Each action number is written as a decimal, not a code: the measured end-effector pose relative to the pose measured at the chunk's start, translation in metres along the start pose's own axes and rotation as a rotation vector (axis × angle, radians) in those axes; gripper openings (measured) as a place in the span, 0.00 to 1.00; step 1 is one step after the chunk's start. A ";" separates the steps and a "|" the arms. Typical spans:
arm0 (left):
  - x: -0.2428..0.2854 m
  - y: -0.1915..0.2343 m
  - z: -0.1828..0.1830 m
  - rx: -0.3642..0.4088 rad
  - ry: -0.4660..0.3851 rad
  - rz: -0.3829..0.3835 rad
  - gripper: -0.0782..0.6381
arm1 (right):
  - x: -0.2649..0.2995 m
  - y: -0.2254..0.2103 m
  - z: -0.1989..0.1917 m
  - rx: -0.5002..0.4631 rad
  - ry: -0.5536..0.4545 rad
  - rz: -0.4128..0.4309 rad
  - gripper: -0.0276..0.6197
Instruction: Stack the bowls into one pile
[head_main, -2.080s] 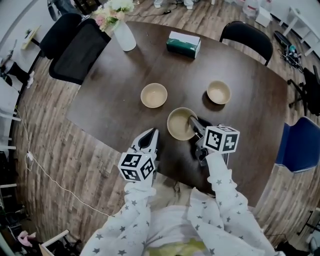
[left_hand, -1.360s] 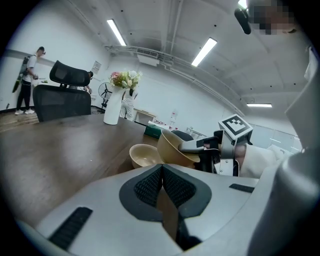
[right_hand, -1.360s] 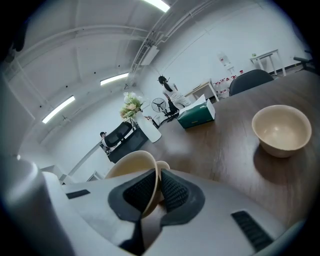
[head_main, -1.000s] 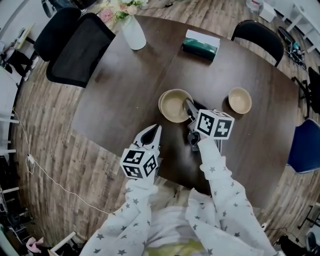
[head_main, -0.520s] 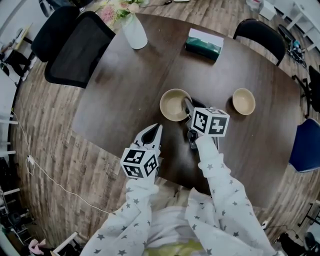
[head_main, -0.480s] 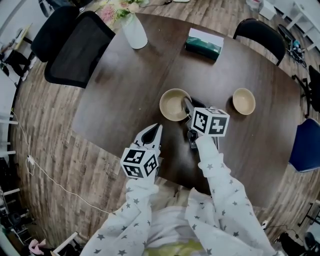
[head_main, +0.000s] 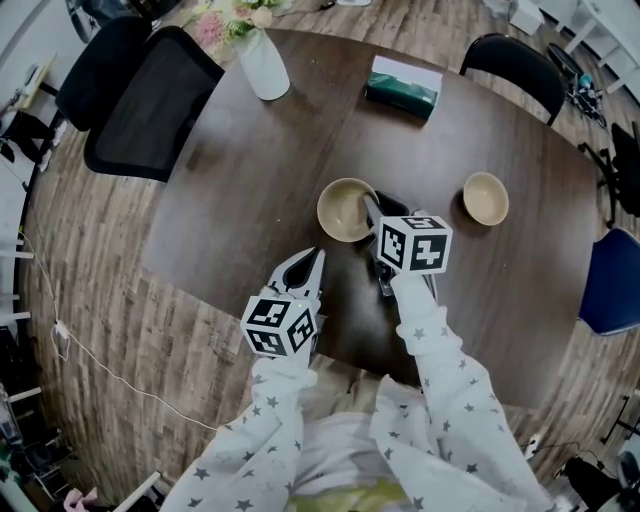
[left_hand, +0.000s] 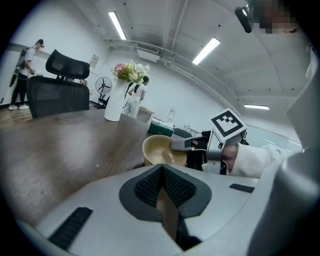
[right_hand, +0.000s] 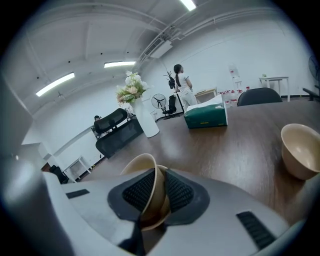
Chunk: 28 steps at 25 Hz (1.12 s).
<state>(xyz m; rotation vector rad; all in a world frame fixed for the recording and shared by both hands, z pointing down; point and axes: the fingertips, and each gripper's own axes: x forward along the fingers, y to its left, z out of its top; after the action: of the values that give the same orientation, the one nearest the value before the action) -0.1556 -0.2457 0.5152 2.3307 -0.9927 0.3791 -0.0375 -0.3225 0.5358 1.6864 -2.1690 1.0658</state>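
Two tan bowls sit nested as a stack (head_main: 345, 208) at the middle of the dark table (head_main: 250, 190). My right gripper (head_main: 369, 209) is shut on the top bowl's near right rim; in the right gripper view the rim (right_hand: 150, 172) is pinched between the pads of that gripper (right_hand: 156, 192). A third tan bowl (head_main: 485, 197) (right_hand: 300, 147) stands alone to the right. My left gripper (head_main: 311, 260) (left_hand: 162, 167) is shut and empty, hovering near the table's front edge, pointing toward the stack (left_hand: 159, 149).
A white vase of flowers (head_main: 262, 68) and a green tissue box (head_main: 403, 88) stand at the far side. Black chairs (head_main: 150, 95) (head_main: 505, 68) and a blue chair (head_main: 605, 285) ring the table. People stand in the background of both gripper views.
Two seconds ago my right gripper held its bowl apart from the left bowl; it has carried it up and left onto that bowl. Over the last second little has moved.
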 end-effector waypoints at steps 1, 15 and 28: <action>0.000 0.000 0.000 0.001 0.001 -0.004 0.15 | -0.001 0.000 0.000 -0.009 -0.001 -0.003 0.11; 0.000 -0.004 0.006 0.018 -0.009 -0.045 0.14 | -0.011 0.003 0.005 -0.037 -0.056 -0.041 0.29; 0.003 -0.022 0.012 0.054 -0.023 -0.077 0.15 | -0.043 -0.008 0.018 -0.051 -0.153 -0.072 0.12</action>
<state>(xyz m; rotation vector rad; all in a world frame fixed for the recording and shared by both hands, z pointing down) -0.1371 -0.2423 0.4982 2.4190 -0.9113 0.3537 -0.0113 -0.3019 0.5027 1.8633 -2.1856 0.8824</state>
